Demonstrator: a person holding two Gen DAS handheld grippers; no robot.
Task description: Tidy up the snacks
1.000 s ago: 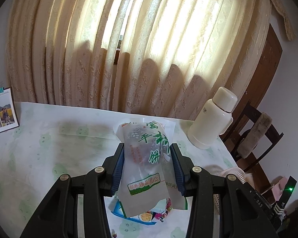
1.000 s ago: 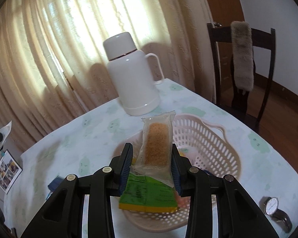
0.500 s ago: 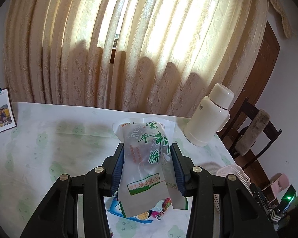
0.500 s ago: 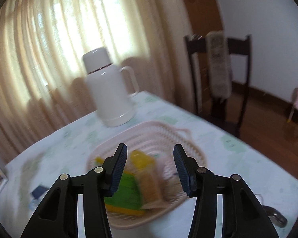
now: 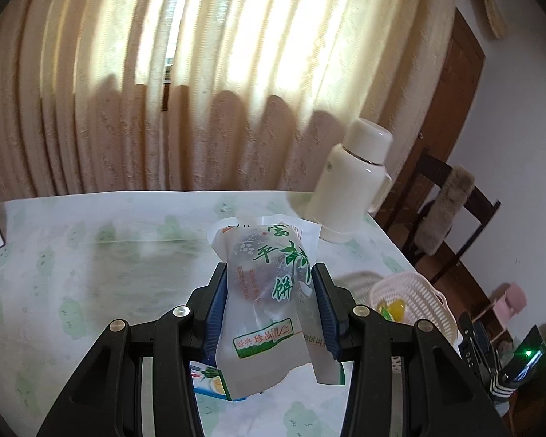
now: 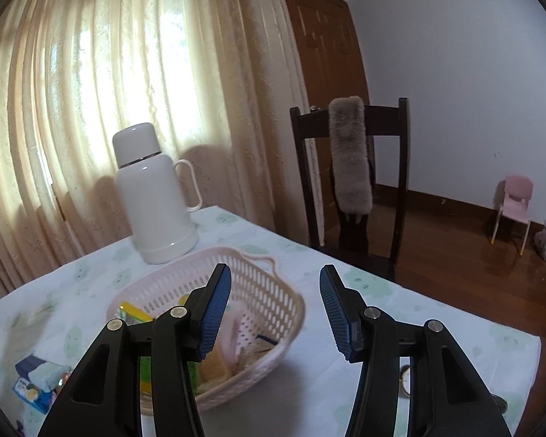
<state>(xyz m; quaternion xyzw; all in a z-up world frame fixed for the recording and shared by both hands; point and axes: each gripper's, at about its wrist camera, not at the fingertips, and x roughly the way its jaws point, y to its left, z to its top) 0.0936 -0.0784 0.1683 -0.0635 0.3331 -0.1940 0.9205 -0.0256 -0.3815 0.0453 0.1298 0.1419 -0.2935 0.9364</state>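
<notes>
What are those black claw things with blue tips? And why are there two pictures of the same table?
Each claw is a gripper that a person holds, one in each hand. A small camera sits on each one and looks out along its two fingers, so you get two pictures: one from the left hand, one from the right. The left gripper squeezes a see-through snack bag with green writing. The right gripper has just been opening and has nothing between its fingers. On the table stand a white flask and a pink basket with snacks inside. A blue packet lies beside the basket.
</notes>
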